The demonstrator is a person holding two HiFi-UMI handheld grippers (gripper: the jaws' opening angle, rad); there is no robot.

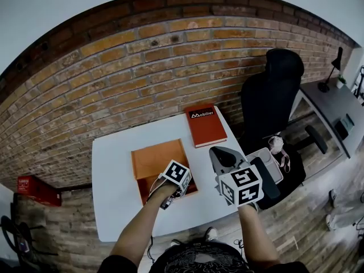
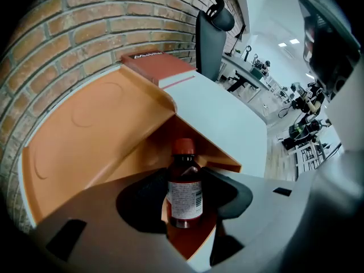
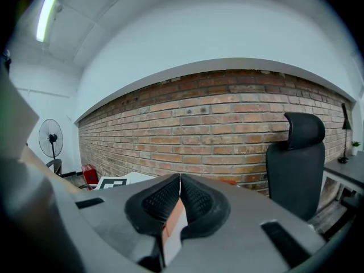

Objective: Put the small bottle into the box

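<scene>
The left gripper (image 2: 185, 202) clamps its dark padded jaws on the small bottle (image 2: 184, 178), which is brown glass with a red cap and a paper label. It stands upright over a corner of the open orange cardboard box (image 2: 85, 129). The right gripper (image 3: 180, 201) has its ribbed pads pressed together on nothing, and only the head view shows it hovering beside the box above the smooth white table (image 1: 114, 169).

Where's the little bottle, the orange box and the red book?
small bottle (image 2: 185, 198), left gripper view, on its white label.
orange box (image 1: 154, 159), head view, on its open flap.
red book (image 1: 206, 128), head view, middle of its cover.
</scene>
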